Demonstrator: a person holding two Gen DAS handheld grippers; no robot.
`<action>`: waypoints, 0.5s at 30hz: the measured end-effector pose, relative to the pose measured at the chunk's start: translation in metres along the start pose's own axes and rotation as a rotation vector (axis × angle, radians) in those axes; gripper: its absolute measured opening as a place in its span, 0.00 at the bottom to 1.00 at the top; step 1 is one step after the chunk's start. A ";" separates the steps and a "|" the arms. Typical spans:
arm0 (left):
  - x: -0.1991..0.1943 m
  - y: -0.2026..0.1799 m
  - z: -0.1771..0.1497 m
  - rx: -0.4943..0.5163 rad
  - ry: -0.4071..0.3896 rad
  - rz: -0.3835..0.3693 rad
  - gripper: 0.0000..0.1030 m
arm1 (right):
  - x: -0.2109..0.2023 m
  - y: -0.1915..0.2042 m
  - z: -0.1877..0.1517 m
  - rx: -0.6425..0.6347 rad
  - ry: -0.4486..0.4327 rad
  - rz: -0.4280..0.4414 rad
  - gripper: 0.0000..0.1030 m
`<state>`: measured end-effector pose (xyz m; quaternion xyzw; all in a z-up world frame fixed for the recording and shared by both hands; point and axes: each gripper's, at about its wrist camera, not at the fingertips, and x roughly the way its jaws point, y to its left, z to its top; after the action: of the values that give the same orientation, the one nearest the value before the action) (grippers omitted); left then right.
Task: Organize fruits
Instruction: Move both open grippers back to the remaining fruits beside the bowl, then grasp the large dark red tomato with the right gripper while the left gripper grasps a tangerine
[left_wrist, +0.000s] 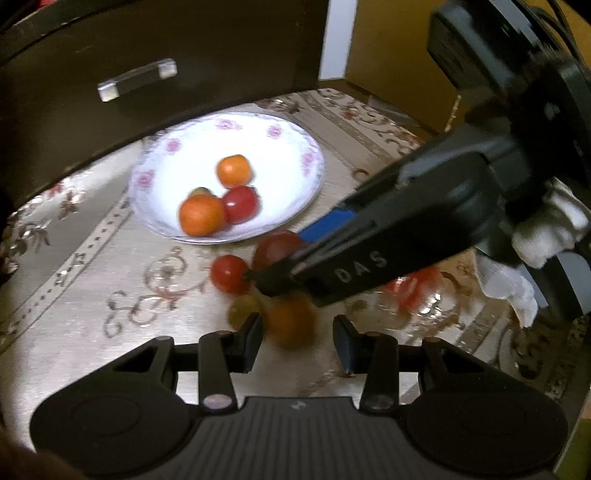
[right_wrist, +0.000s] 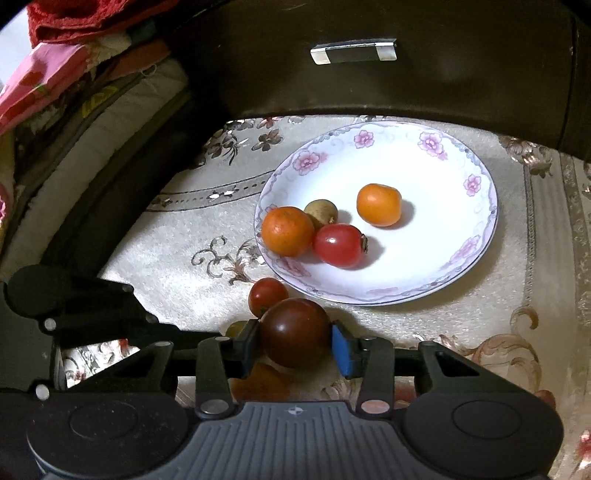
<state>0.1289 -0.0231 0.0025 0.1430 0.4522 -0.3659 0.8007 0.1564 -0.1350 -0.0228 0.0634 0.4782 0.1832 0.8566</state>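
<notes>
A white floral plate (right_wrist: 476, 236) (left_wrist: 295, 133) holds two orange fruits (right_wrist: 378, 205) (right_wrist: 287, 230), a red tomato (right_wrist: 340, 245) and a small brownish fruit (right_wrist: 322, 211). My right gripper (right_wrist: 295, 338) is shut on a dark red tomato (right_wrist: 295, 332) just in front of the plate; it also shows in the left wrist view (left_wrist: 275, 247). A small red tomato (right_wrist: 267, 293) (left_wrist: 229, 273) lies beside it. My left gripper (left_wrist: 297, 334) is open, with a blurred orange fruit (left_wrist: 291, 321) between its fingers and a yellowish fruit (left_wrist: 243, 310) by the left finger.
A dark cabinet with a metal handle (right_wrist: 352, 51) stands behind the plate. A glass dish with red pieces (left_wrist: 417, 291) sits right of the loose fruit. Folded cloths (right_wrist: 74, 74) are stacked at the left. A patterned cloth (right_wrist: 184, 236) covers the table.
</notes>
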 end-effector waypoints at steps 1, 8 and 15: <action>0.001 -0.002 0.000 0.006 -0.002 0.002 0.46 | -0.001 -0.001 0.000 0.002 -0.001 -0.003 0.36; 0.009 -0.004 0.003 -0.004 -0.013 0.037 0.46 | -0.005 -0.003 -0.003 -0.022 0.007 -0.035 0.36; 0.025 -0.009 0.001 0.003 0.021 0.066 0.46 | -0.009 -0.003 -0.005 -0.063 0.015 -0.057 0.37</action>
<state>0.1316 -0.0410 -0.0167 0.1629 0.4553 -0.3381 0.8074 0.1481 -0.1412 -0.0193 0.0215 0.4801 0.1742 0.8595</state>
